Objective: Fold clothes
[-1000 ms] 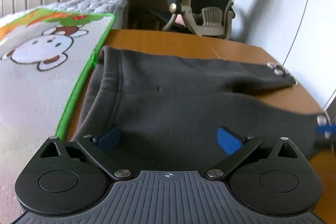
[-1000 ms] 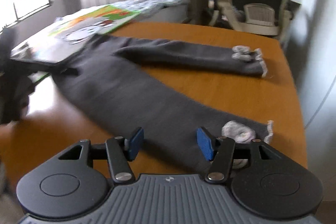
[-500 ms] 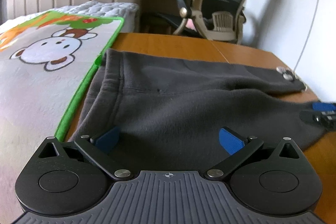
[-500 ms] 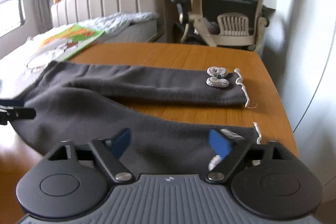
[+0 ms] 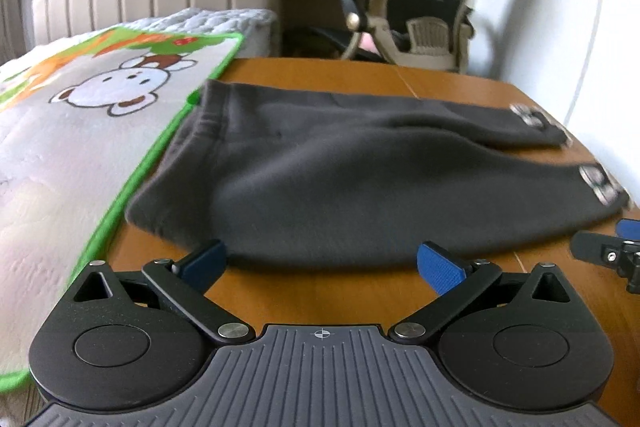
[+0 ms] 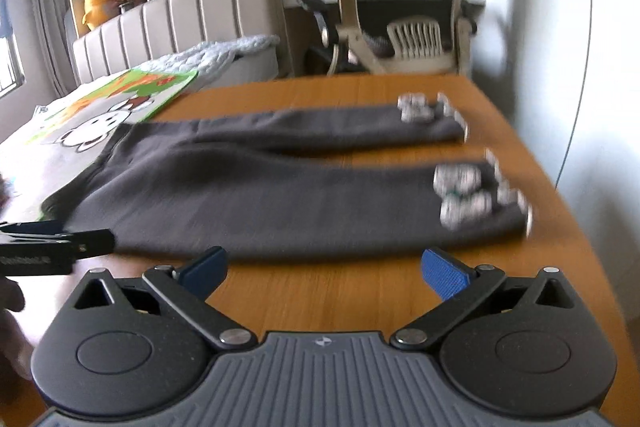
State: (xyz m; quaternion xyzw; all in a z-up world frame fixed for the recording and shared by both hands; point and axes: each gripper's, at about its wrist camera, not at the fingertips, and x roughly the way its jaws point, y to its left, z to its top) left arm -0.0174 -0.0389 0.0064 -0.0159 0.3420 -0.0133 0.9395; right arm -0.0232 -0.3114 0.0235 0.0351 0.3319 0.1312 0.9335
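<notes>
Dark grey trousers [image 5: 340, 179] lie flat on the wooden table [image 5: 460, 83], waistband to the left and both legs running right. The legs end in white fluffy trim [image 6: 464, 195] at the cuffs. My left gripper [image 5: 322, 263] is open over bare wood just short of the trousers' near edge, with nothing between its fingers. My right gripper [image 6: 324, 267] hangs in front of the near leg [image 6: 260, 195]; its jaws are opening and nothing is between them. Each gripper shows at the edge of the other's view: the right gripper [image 5: 612, 251] and the left gripper [image 6: 52, 247].
A cartoon mat with a green border [image 5: 80, 147] lies left of the trousers, over the bed. An office chair [image 5: 424, 7] stands behind the table's far edge. A white wall [image 6: 580, 67] runs close along the table's right side.
Both grippers have drawn back from over the trousers to the bare wood in front of them. The right gripper's jaws have widened, and the near leg now lies flat.
</notes>
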